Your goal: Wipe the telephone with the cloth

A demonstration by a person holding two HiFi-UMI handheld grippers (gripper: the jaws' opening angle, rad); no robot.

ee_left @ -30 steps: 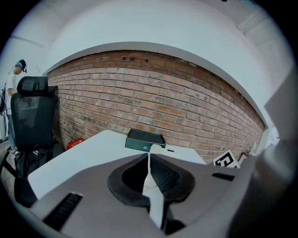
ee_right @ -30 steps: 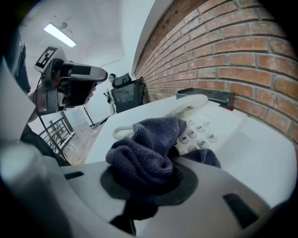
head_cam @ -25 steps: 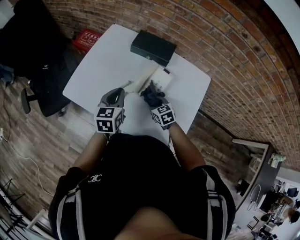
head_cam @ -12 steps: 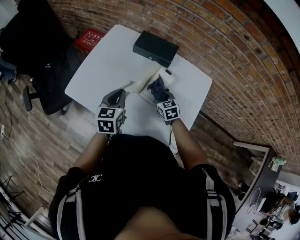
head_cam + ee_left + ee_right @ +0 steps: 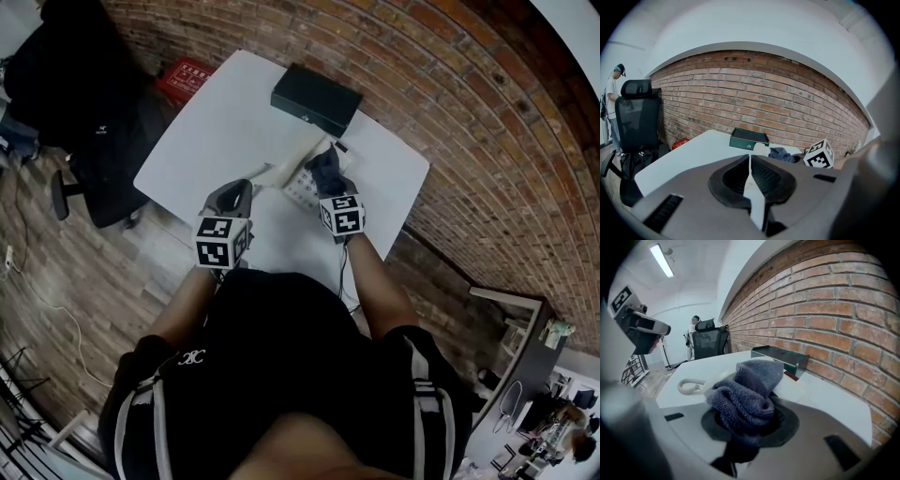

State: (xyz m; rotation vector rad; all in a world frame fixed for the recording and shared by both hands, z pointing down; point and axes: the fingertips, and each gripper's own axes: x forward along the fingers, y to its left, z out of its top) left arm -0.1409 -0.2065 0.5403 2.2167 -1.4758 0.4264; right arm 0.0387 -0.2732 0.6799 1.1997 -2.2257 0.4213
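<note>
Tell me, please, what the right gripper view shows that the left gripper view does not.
Only the right gripper view shows the right gripper with its jaws clamped on the cloth, a coiled cord on the table, and a ceiling light. Only the left gripper view shows the left gripper with its jaws together and nothing between them, and a red box on the floor. Both show the cloth, the dark green box, the brick wall and the black chair.
</note>
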